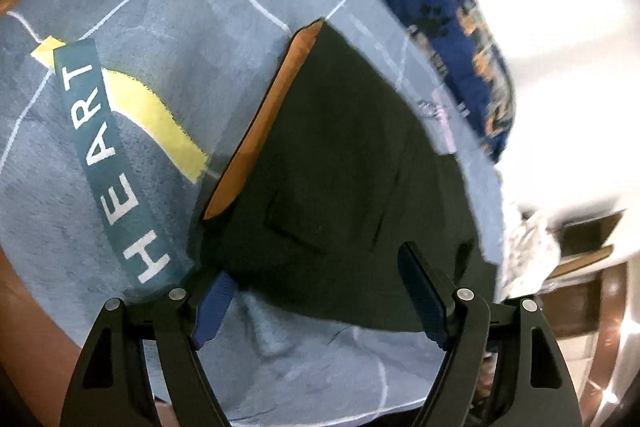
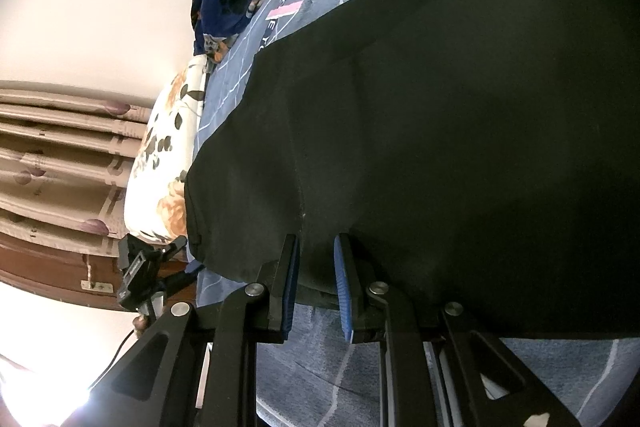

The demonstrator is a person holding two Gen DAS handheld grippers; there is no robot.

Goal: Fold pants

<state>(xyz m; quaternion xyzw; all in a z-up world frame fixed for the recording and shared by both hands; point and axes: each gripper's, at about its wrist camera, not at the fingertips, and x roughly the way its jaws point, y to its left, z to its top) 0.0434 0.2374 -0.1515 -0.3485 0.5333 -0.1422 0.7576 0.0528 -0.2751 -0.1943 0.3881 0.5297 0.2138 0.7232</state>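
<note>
Dark pants (image 1: 340, 167) lie on a grey-blue bedspread (image 1: 160, 47), with an orange waistband lining (image 1: 264, 123) along their left edge and a back pocket showing. My left gripper (image 1: 320, 291) is open, its blue pads either side of the pants' near edge, just above the cloth. In the right wrist view the pants (image 2: 440, 107) fill most of the frame. My right gripper (image 2: 318, 279) is nearly closed on a fold of the pants' near edge.
A navy paw-print blanket (image 1: 452, 19) lies at the far side of the bed. A floral pillow (image 2: 168, 155) sits at the bed's left edge beside pink curtains (image 2: 60, 147). The bedspread has a teal "HEART" band (image 1: 108, 163).
</note>
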